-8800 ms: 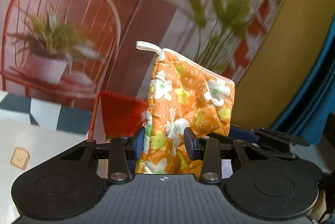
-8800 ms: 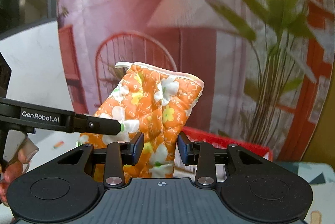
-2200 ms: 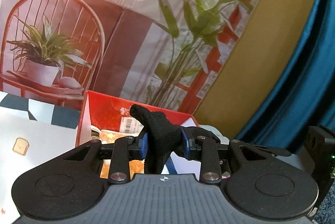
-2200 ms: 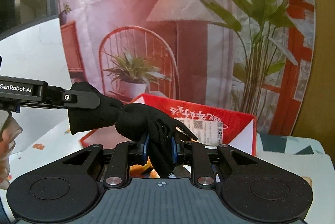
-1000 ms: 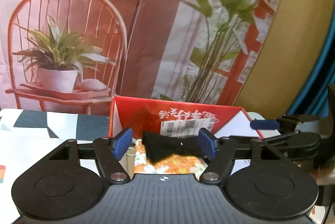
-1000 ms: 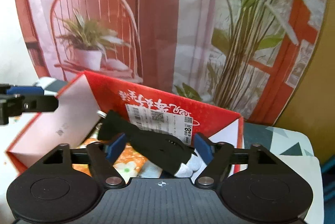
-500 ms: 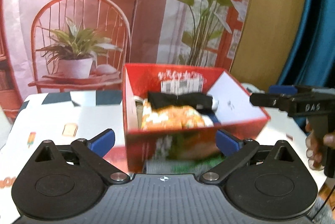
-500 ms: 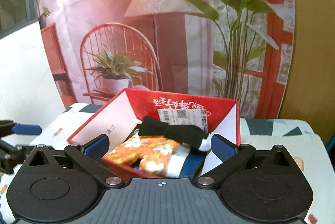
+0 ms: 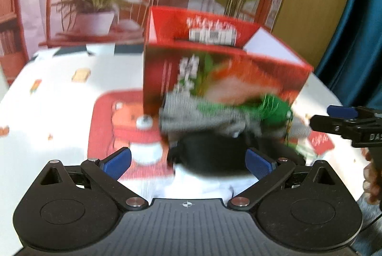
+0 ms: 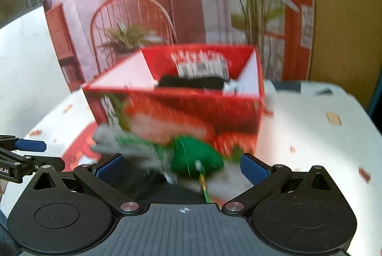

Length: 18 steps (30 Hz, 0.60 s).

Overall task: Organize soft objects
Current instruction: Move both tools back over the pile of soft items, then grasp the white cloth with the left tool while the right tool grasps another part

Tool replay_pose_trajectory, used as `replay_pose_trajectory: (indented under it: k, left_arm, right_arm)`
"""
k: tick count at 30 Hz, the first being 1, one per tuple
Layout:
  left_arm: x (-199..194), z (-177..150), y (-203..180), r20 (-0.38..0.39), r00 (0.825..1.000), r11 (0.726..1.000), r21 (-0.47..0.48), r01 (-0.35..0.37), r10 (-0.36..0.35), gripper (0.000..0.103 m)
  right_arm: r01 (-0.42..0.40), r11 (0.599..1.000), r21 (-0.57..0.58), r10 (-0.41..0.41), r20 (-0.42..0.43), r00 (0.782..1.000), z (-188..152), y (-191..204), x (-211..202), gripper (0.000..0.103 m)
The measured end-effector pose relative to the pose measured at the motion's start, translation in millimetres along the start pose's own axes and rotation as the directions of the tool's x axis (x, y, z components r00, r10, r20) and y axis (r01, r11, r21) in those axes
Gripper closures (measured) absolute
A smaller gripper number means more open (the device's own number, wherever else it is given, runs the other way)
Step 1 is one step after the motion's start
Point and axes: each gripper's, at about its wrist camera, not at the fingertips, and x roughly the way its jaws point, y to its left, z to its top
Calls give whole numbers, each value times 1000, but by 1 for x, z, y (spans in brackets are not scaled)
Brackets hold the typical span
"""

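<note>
While both views are smeared by motion, the main shapes still read. The left gripper (image 9: 188, 161) has its jaws spread wide and released, blue pads well apart, with nothing pressed between them; a dark, soft-looking cloth (image 9: 210, 155) lies on the tabletop (image 9: 59, 98) in the gap. The right gripper (image 10: 181, 168) is likewise released, jaws wide, gripping nothing.

Just in front of both sits a heap of soft things: a fuzzy grey knit (image 10: 129, 146) and a rounded green piece (image 10: 195, 155) with a thin yellow-green cord trailing from it. The heap lies against the near wall of a red box (image 10: 191, 112), a glossy cardboard carton, open at the top, with white inner walls and a barcode label on its far side. Inside it a black fabric piece (image 10: 191, 82) shows above the rim.

A flat red mat (image 9: 114, 127) with a bear picture lies beside the box, on the white tabletop cover printed with small motifs.
</note>
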Motion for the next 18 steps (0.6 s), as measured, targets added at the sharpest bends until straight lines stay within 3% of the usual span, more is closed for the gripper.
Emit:
replay_pose_trajectory:
  k: [9, 13, 18]
  left_arm:
    - [16, -32, 12, -74, 997, 998, -63, -9, 4, 21]
    - [24, -41, 19, -102, 995, 994, -106, 0, -11, 46]
    - [23, -47, 25, -86, 996, 992, -126, -14, 3, 62]
  right_arm:
    - [30, 999, 43, -25, -109, 994, -53, -18, -5, 5]
    - [18, 998, 53, -10, -155, 988, -65, -19, -2, 13]
    - [6, 998, 66, 6, -184, 983, -68, -19, 4, 22]
